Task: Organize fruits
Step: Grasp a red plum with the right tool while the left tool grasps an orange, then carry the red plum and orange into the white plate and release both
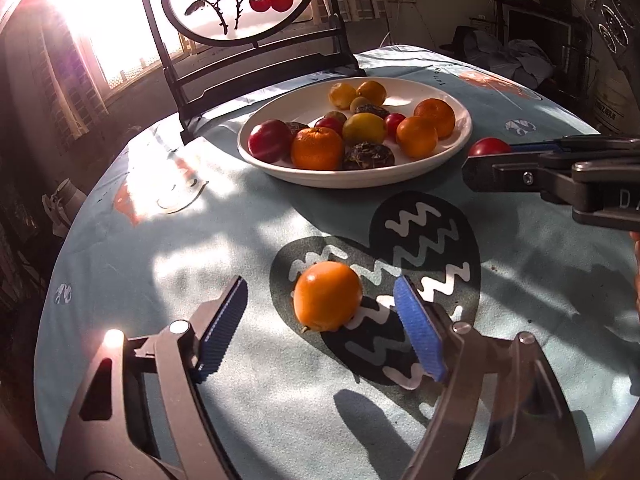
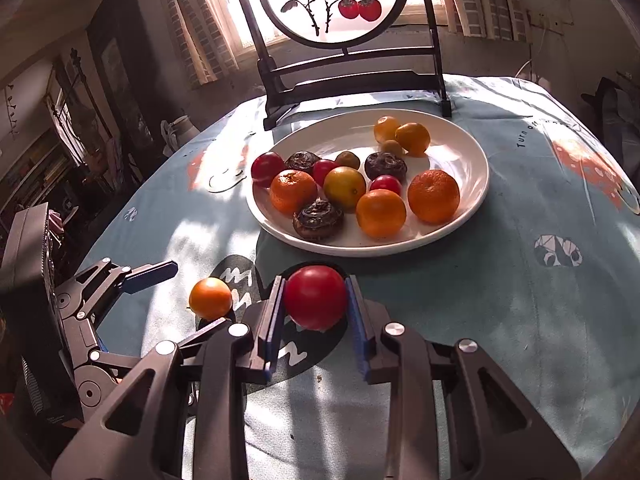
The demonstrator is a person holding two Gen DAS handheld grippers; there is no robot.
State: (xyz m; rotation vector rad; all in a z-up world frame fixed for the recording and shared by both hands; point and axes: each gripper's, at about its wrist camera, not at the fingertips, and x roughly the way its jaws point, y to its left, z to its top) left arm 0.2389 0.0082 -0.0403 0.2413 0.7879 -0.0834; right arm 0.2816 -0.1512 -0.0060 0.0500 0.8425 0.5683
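On the left, the left gripper point(image 1: 320, 328) is seen with its jaws well apart, and a small orange fruit point(image 1: 328, 296) lies on the desk point(image 1: 160, 264) between them. The fruit is nearer to the right blue pad, but neither pad is touching it; a clear gap is seen on the left side. In the right wrist view the same orange fruit point(image 2: 210, 298) is seen resting on the dark patterned patch of the blue cloth, just beside the right gripper. Further right, the right gripper point(image 2: 316, 300) is closed on a red tomato point(image 2: 315, 297), which is pressed between both blue pads near their tips and is held in front of the plate. In the left wrist view this tomato point(image 1: 489, 146) is seen just beside the rim of the white plate point(image 1: 460, 136). The plate stands behind both grippers, in the middle of the desk, and is filled with oranges, small tomatoes, yellow fruits and dark brown round things. Behind the plate a round painted screen point(image 2: 332, 0) in a dark frame is placed.
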